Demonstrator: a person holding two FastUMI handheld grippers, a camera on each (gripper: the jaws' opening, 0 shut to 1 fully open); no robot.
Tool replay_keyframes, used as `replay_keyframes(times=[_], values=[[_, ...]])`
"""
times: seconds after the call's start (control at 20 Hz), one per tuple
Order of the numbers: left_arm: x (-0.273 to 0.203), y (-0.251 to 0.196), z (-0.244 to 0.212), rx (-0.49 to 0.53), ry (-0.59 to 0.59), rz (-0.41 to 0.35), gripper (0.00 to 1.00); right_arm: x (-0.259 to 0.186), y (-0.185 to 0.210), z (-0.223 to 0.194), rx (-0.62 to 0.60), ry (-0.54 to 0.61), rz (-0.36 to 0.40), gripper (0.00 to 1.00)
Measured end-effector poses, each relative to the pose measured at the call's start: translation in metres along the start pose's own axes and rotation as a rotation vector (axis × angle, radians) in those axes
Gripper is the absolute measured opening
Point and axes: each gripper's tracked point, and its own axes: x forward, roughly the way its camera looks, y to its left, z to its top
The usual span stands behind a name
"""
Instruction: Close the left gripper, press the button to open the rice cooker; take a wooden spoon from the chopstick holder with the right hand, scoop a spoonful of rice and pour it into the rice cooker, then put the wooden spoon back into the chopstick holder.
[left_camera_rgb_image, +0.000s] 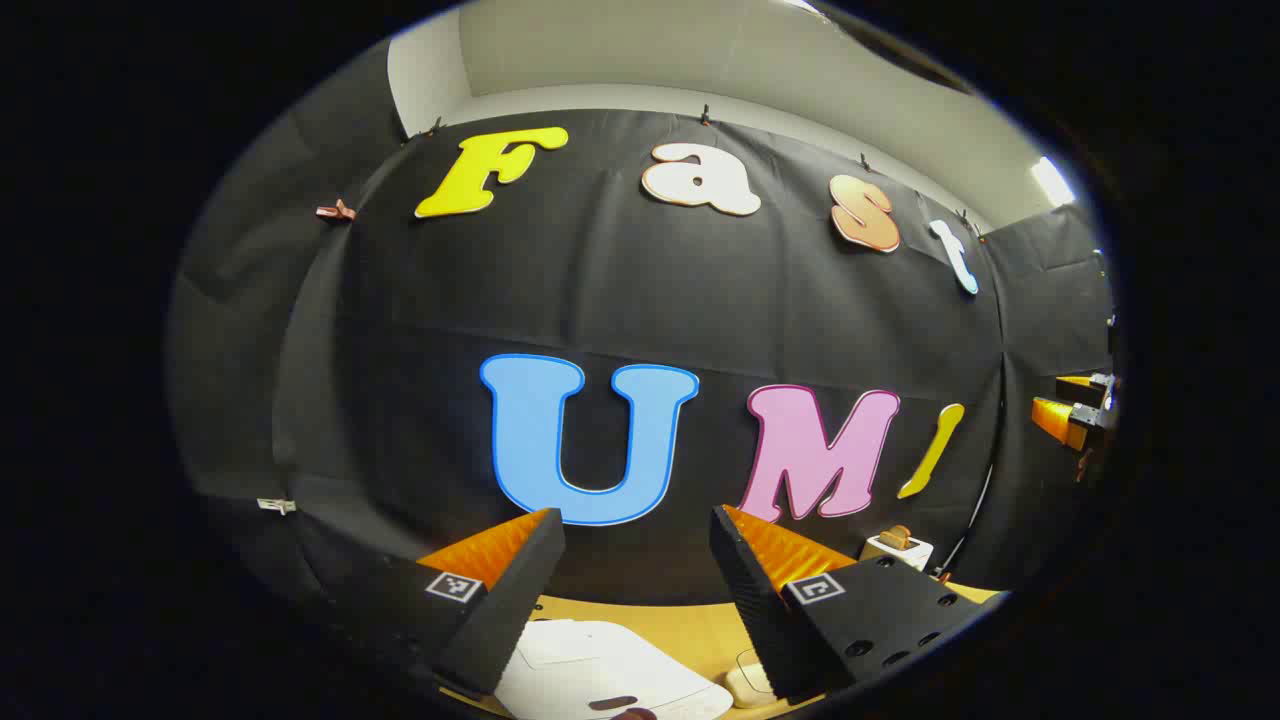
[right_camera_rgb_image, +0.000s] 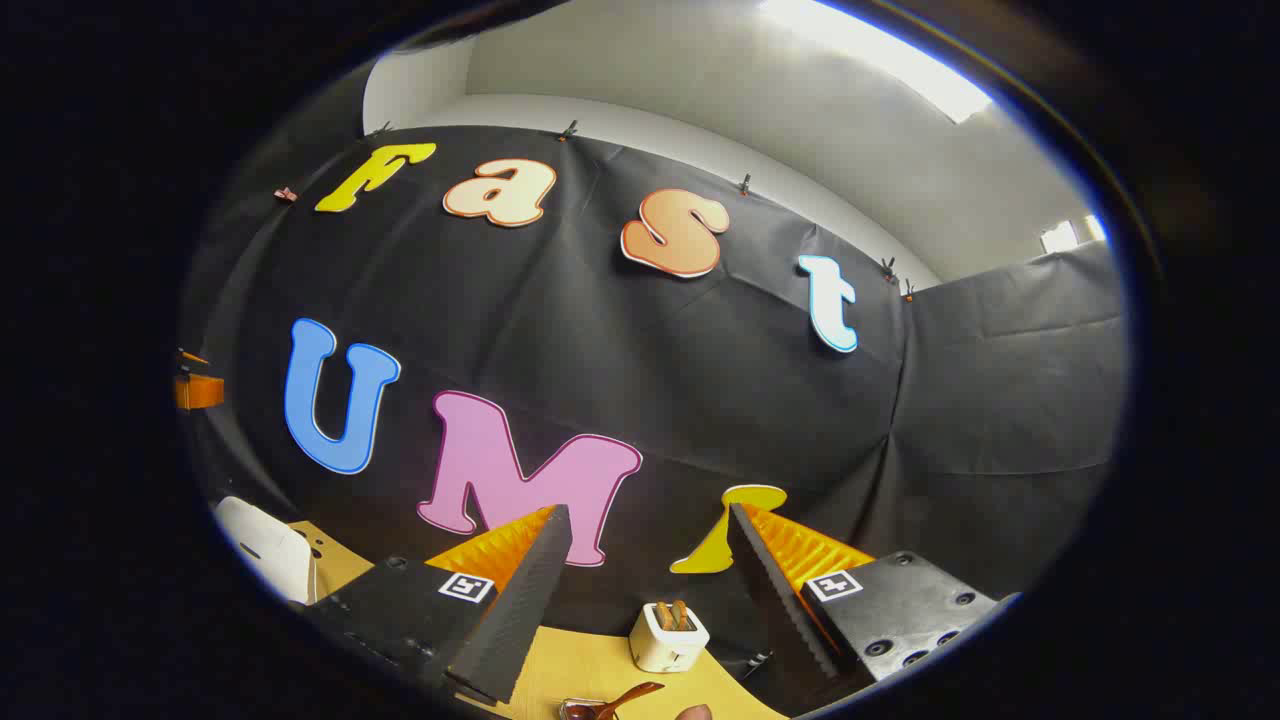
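left gripper (left_camera_rgb_image: 635, 560) held up over the table, jaws spread wide, nothing between the fingers. the task wants it closed before the button press, so that step looks not yet done — my reading is that this is the very start. it sits above and just behind the white rice cooker (left_camera_rgb_image: 600, 670), whose lid is down; a dark oval patch near the lid's front edge may be the button or latch, but it lies at the picture's rim and i cannot say for sure. holding high and near the cooker makes sense: a short drop would bring the closed tips onto the button.

right gripper (right_camera_rgb_image: 645, 570) likewise wide open and empty, tilted, raised over the wooden table (right_camera_rgb_image: 560, 670). ahead of it, between its fingers in the right gripper view, stands a small white holder (right_camera_rgb_image: 668, 635) with wooden handles sticking up — probably the chopstick holder. a wooden spoon (right_camera_rgb_image: 625, 695) lies near the bottom edge beside something dark and glossy, too cropped to name. open jaws facing the holder suit a coming grasp.

the rice cooker also shows at the left edge of the right gripper view, well apart from the holder.
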Motion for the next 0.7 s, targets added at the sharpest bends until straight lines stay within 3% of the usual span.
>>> replay_keyframes(times=[0.7], values=[[-0.011, 0.003, -0.009, 0.030, 0.044, 0.036, 0.95, 0.000, 0.016, 0.003, -0.001, -0.016, 0.053, 0.97]])
